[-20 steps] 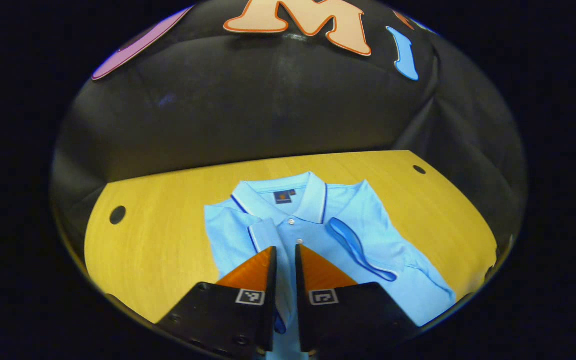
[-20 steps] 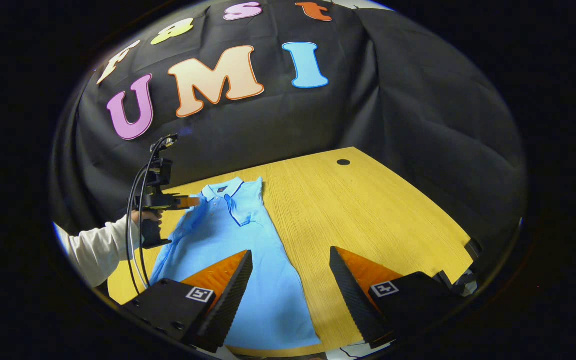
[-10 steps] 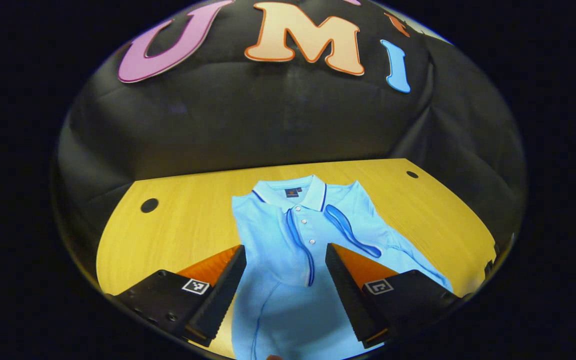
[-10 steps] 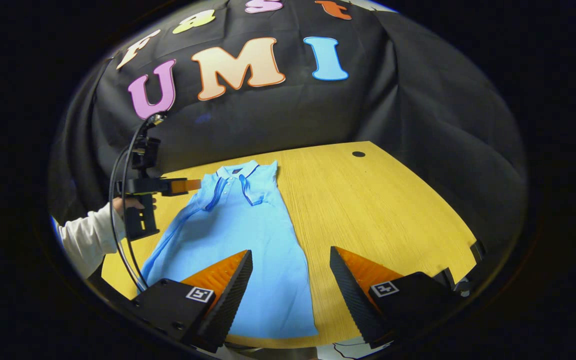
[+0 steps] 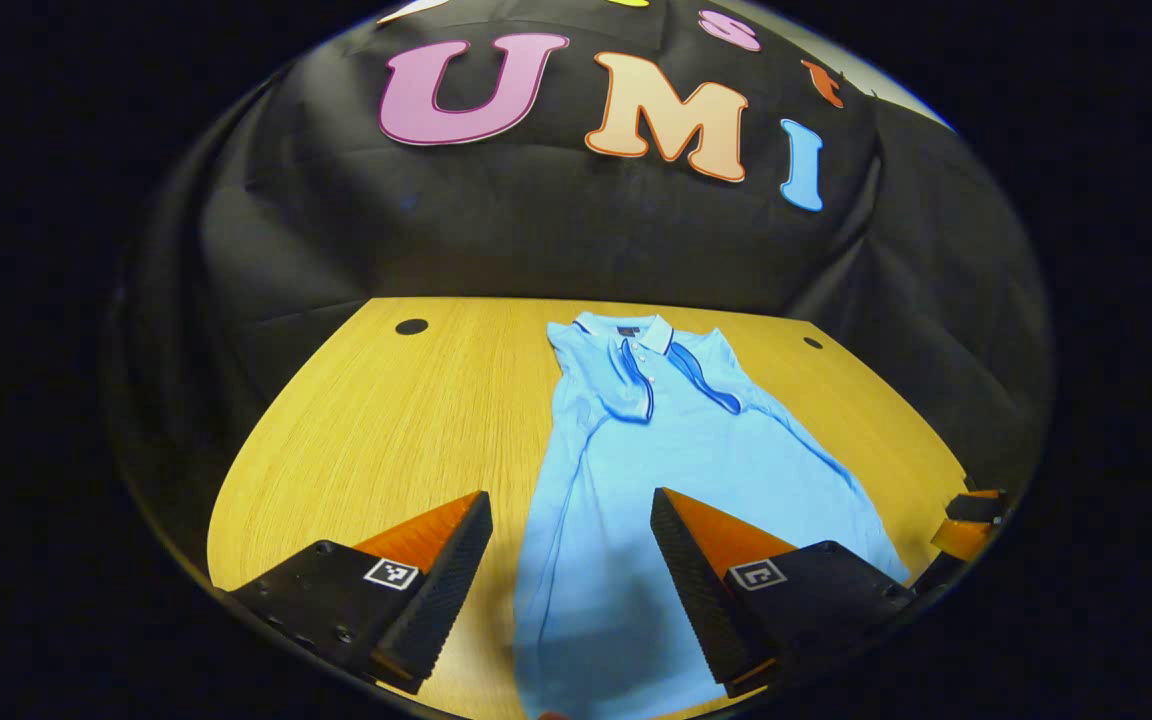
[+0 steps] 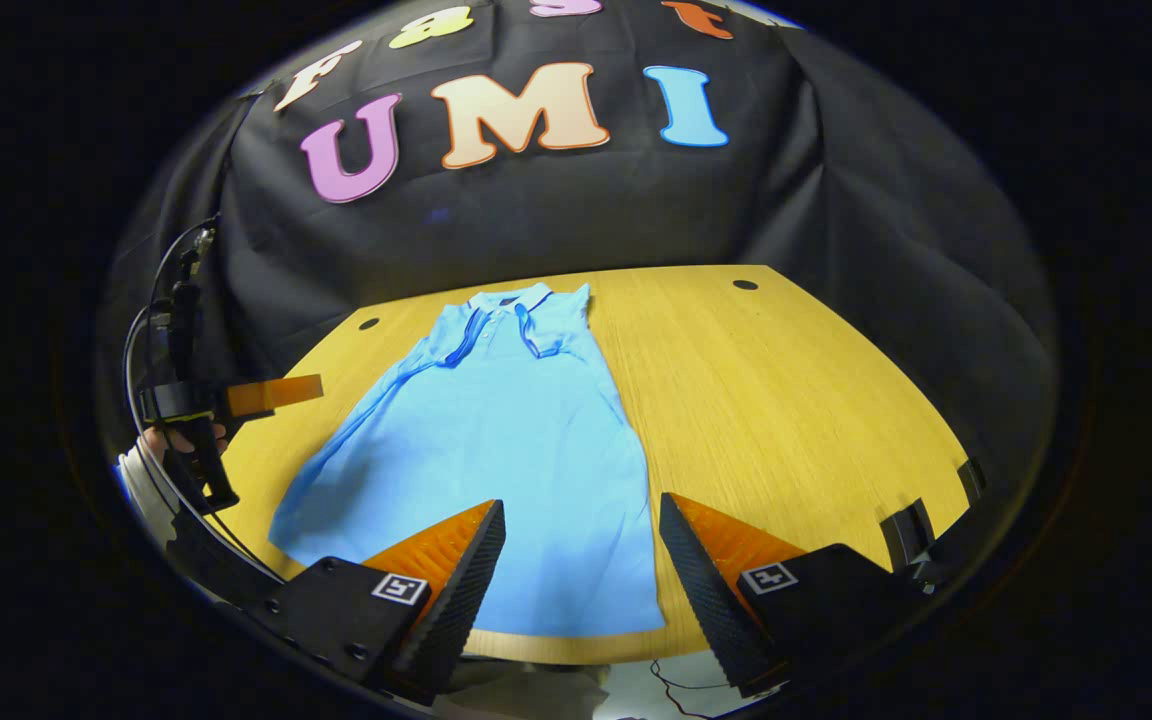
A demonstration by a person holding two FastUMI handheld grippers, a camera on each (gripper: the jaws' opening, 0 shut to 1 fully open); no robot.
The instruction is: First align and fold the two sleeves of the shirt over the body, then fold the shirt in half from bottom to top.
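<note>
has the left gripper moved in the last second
Yes. In the right gripper view the left gripper has pulled back off the polo shirt, away from its collar and toward the near left edge of the wooden table, with its jaws now open.

Wooden table [image 6: 786, 400] with the light blue shirt [image 6: 506, 440] flat on it, collar toward the far edge.

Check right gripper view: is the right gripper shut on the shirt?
No, the right gripper is open, its fingers spread apart above the shirt, which lies flat on the table.
</note>
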